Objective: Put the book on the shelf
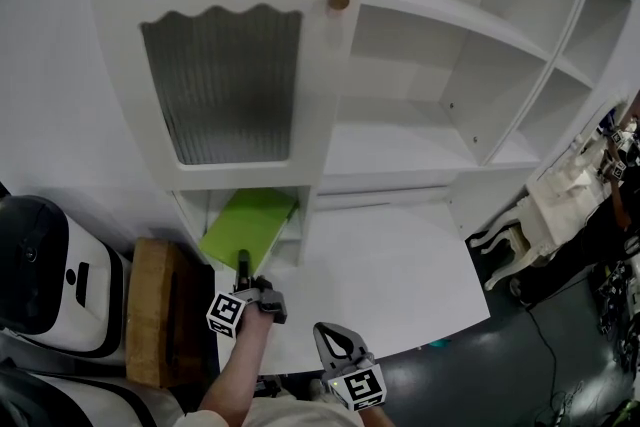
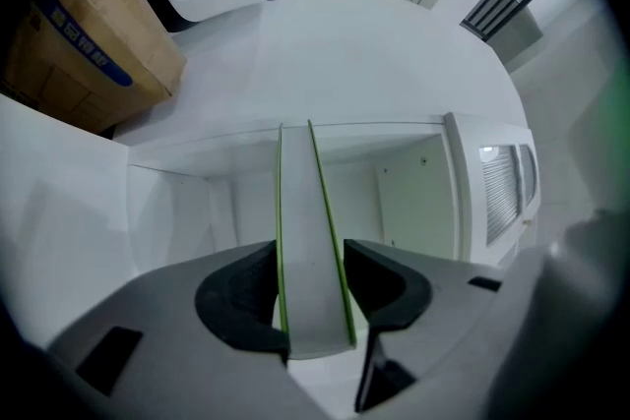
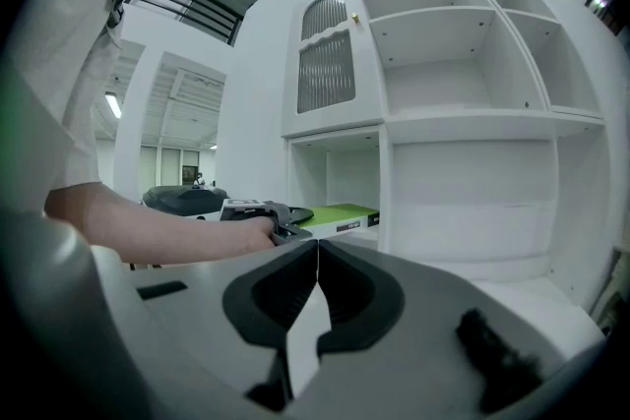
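Book (image 1: 250,227) partly in shelf (image 1: 392,153) — left gripper (image 1: 243,261) loose around it.

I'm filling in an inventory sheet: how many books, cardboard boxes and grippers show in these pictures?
Book: 1
Cardboard box: 1
Grippers: 2, the left gripper and the right gripper
Total: 4

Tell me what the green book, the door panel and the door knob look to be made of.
Green book: paper, a pale page block between smooth green covers. Door panel: probably ribbed frosted glass, given its fine vertical flutes, though it could be plastic. Door knob: likely metal, from its brass-gold colour.
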Demonstrator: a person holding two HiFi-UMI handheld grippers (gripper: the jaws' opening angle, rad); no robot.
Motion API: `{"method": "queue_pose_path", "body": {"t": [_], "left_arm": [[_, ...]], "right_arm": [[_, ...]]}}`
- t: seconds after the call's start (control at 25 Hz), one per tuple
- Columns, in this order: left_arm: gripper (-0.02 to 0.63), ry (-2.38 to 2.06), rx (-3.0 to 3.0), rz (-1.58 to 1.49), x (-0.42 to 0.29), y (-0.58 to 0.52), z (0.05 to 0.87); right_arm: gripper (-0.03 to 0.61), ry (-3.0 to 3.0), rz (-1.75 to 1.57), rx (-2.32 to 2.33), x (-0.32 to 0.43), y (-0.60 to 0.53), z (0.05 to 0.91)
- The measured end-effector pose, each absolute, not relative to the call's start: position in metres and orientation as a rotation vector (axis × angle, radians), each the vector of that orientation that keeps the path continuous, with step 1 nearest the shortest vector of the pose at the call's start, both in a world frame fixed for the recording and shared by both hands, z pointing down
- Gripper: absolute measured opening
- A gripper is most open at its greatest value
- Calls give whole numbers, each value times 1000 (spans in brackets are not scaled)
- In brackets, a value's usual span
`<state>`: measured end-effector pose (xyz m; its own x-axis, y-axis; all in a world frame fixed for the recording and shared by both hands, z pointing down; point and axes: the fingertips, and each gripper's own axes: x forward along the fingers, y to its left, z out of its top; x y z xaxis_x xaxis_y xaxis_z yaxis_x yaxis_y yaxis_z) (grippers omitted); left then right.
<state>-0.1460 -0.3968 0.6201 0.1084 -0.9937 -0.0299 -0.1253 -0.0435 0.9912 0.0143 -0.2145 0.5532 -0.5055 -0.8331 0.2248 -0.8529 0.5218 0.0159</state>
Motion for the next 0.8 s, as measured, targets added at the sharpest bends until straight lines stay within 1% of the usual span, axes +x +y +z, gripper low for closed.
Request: {"method": "queue_pose_path", "body": {"t": [0.68,0.8], "left_arm": [[199,-1087,1494,-991,-115,-430,624],[211,-1044,1494,-993,-109,-437,624]], "right_arm": [[14,-2521,171,1487,19,-225,556],[14,-2521,164,1491,20,-225,559]]}}
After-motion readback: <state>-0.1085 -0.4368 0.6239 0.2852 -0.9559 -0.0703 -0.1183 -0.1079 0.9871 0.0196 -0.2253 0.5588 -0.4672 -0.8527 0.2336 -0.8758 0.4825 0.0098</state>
